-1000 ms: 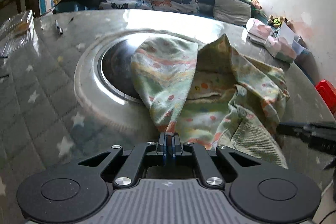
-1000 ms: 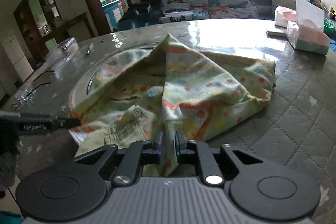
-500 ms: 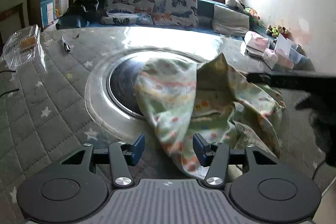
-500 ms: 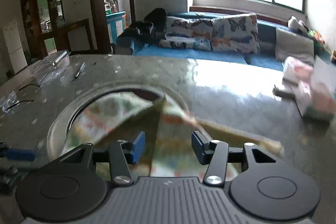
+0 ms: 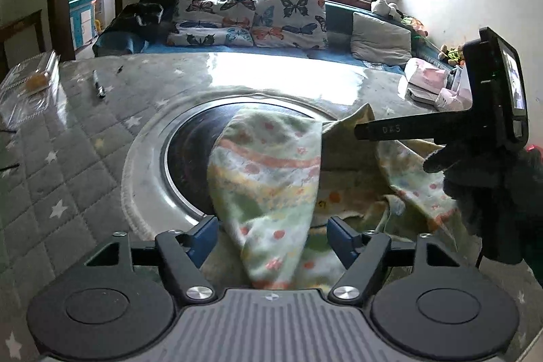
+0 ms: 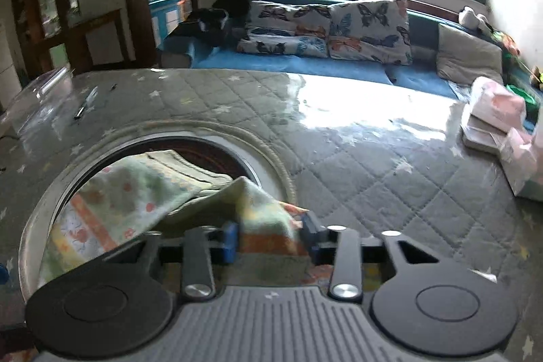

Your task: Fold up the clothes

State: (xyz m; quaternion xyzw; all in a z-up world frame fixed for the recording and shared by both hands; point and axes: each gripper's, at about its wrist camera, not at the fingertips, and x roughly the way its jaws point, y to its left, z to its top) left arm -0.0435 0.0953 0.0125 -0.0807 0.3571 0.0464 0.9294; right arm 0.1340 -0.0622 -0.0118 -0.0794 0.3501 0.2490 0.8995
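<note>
Clothes here means one small printed garment [image 5: 268,185], heaped on the counter [image 5: 68,165] half over the dark round inset [image 5: 190,158] at its middle. Left of the left gripper's [image 5: 270,234] fingers lie the quilted, star-patterned cover, a pen [image 5: 98,84] and a clear plastic box [image 5: 29,83] well off toward the far edge. A second ago these fingers were pinched tight on a fold of the cloth; now they stand wide and are opening further, the fold lying loose between the blue pads [image 5: 203,234] with neither pad pressing on it — the left side has been let go. Past its right finger the other tool reaches in over the garment, held by a dark-gloved hand [image 5: 492,189].

The right gripper [image 6: 269,240] had also let go half a second back and swung across toward the garment's far edge. Its fingers are now closing around a raised ridge of cloth, which sits between the pads; a firm pinch is not yet clear, given the blur. To their right lie bare counter and pink tissue packs [image 6: 499,111].

My reading — one fold is laid down, and the right side is taking a fresh hold for the next.
</note>
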